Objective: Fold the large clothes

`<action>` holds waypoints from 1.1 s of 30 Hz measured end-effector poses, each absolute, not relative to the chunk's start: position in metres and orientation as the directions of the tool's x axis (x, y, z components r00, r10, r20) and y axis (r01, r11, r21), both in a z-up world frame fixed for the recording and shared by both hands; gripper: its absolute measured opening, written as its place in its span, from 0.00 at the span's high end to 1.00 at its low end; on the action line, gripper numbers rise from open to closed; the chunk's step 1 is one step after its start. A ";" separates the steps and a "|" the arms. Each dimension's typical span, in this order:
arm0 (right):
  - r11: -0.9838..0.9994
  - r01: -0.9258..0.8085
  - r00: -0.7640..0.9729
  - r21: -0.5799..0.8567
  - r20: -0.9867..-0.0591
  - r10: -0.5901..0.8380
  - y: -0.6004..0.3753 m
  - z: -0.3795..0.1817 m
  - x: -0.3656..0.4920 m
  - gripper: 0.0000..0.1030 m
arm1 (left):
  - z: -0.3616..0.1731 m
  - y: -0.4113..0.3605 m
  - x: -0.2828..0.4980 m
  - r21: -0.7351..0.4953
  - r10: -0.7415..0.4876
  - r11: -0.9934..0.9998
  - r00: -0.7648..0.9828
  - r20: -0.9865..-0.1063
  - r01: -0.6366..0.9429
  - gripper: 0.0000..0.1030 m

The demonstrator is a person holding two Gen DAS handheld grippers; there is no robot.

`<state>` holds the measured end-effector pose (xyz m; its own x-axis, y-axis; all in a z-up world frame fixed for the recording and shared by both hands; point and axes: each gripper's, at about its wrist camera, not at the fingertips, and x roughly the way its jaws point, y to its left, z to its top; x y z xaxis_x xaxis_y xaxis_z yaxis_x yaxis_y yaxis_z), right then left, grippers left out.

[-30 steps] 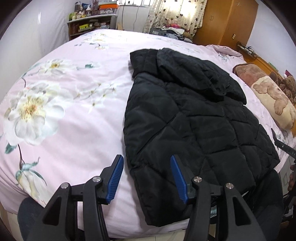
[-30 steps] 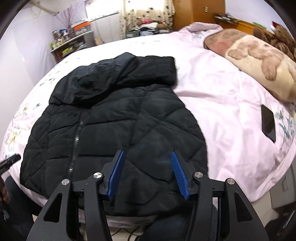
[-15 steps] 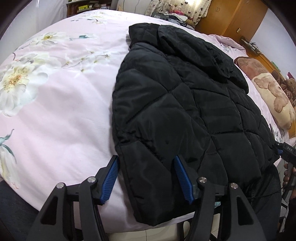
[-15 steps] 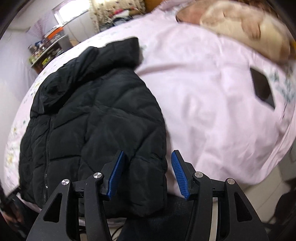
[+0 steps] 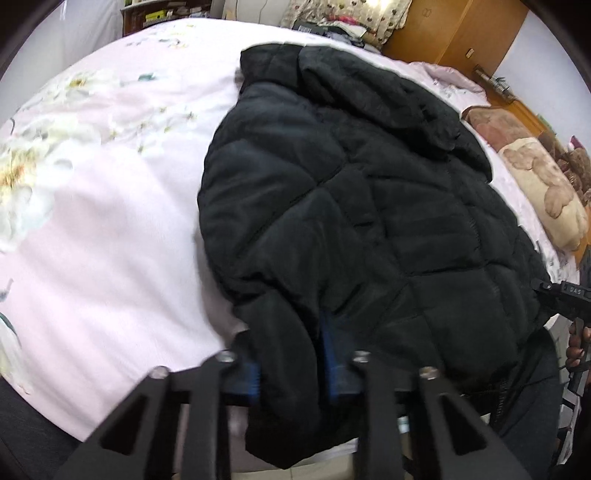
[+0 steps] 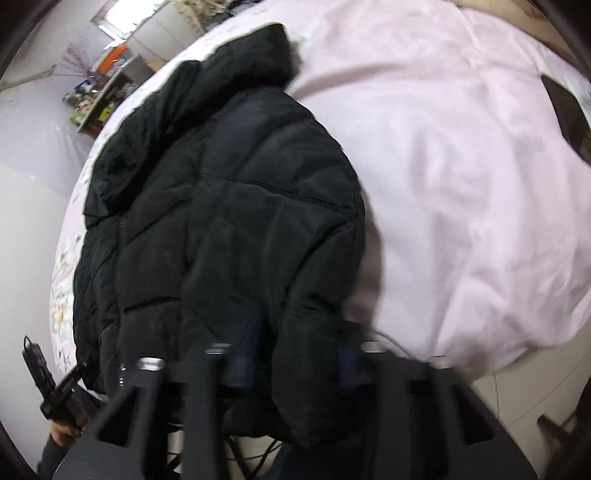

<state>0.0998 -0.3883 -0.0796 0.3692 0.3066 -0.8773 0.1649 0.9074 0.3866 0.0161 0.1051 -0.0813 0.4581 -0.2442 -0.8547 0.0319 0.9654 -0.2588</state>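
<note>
Left wrist view shows our left gripper at the bottom centre of the frame, its blue-padded fingers closed in on a bunched corner of the black jacket's hem, with the fabric filling the narrow gap between them. From there the jacket spreads across the middle and right of the frame, lying on the pink bed, its hood toward the top centre. A floral print marks the bedcover at the left edge. A teddy bear pillow lies at the right edge, and a wooden wardrobe stands at the upper right. The other gripper and its hand show at the lower right edge.

Right wrist view shows our right gripper at the bottom centre, its fingers likewise pinched around the opposite hem corner, which hangs down between them over the bed's edge. Here the jacket fills the left and centre of the frame, zipper running down its left part, hood toward the upper left. A flat dark object, partly cut off, lies on the bedcover at the upper right. A cluttered shelf sits in the upper left. Motion blur softens both views.
</note>
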 end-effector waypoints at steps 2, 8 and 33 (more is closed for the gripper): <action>0.900 0.152 0.398 0.409 -0.859 0.323 -0.384 -0.067 0.097 0.85 | -0.067 0.109 0.014 -0.286 -0.267 0.958 0.483 -0.834 0.036 0.83; 0.886 0.080 0.482 0.457 -0.796 0.367 -0.370 -0.018 0.082 0.88 | -0.012 0.133 -0.003 -0.361 -0.322 0.931 0.590 -0.741 0.054 0.85; 0.765 0.027 0.718 0.643 -0.545 0.433 -0.378 0.087 0.052 0.88 | 0.091 0.177 0.004 -0.540 -0.414 0.835 0.763 -0.497 0.101 0.85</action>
<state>0.0516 -0.3778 0.0874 0.7177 0.4331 -0.5453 0.0271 0.7651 0.6434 0.0037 0.1771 0.0906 0.7631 -0.4135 -0.4968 0.1010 0.8354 -0.5403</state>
